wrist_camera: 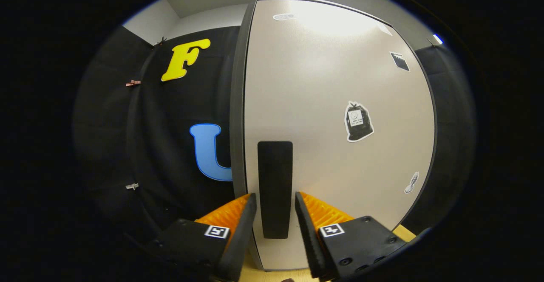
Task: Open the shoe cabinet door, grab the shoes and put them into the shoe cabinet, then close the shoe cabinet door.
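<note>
The gripper (pixel 275 205) faces the closed cabinet door (pixel 340 116), jaws spread on either side of its dark handle (pixel 275 180), not pinching it; stickers sit at 2 o'clock.

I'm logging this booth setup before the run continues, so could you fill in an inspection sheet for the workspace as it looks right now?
Surface: a light wooden floor or base shows below the cabinet.
Job's things: the shoe cabinet door is pale and looks closed; its dark upright handle sits near the door's left edge. Shoes: nothing seen.
Clutter: a few stickers on the door; small clips on the cloth wall.
Grippers: the gripper is open, one finger either side of the handle's lower part; whether they touch it, I cannot tell.
Cables: nothing seen.
Surroundings: black cloth wall left of the cabinet, pale room wall above it.
</note>
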